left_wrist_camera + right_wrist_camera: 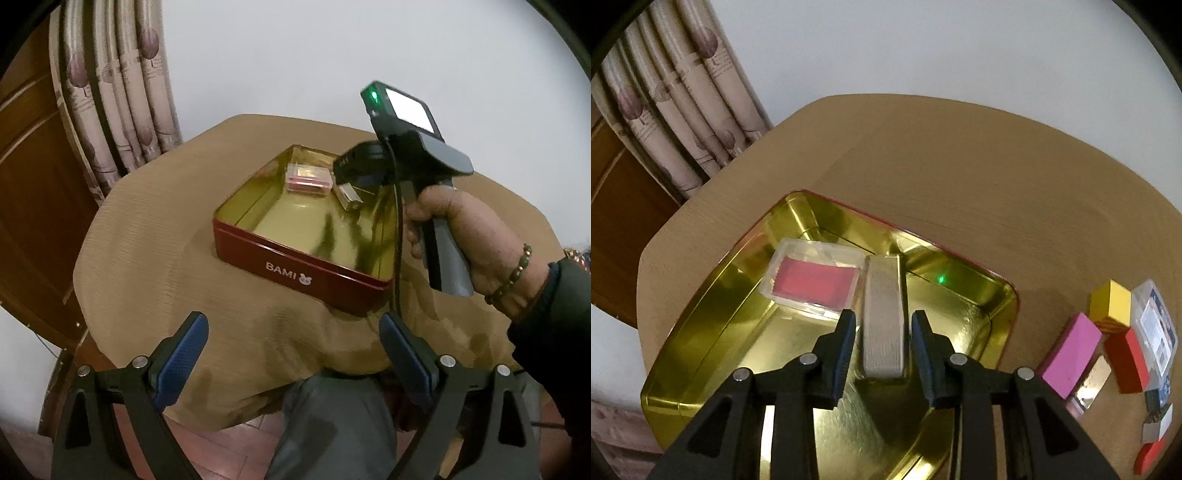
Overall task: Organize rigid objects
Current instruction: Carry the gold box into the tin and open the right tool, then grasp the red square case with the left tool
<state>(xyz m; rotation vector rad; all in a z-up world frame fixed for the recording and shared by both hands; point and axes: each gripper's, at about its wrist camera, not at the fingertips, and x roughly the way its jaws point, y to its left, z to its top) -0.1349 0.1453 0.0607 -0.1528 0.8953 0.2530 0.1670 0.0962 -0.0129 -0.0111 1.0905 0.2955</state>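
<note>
A red tin (295, 273) marked BAMI, gold inside (701, 332), stands on the tan-covered table. In its far part lies a clear case with a pink insert (308, 179) (812, 282). Beside that case a slim silver box (347, 197) (884, 314) rests on the tin floor. My right gripper (882, 321) (345, 181) points down into the tin with its fingers on either side of the silver box; a narrow gap shows at each pad, so it is open. My left gripper (293, 321) hovers wide open and empty over the table's near edge, in front of the tin.
Right of the tin lie a pink block (1071, 354), a yellow block (1110, 301), a red block (1128, 365), a shiny small box (1093, 380) and a clear case with a printed card (1156, 328). A curtain (122, 92) hangs at the back left. A person's knee (332, 424) is under the near edge.
</note>
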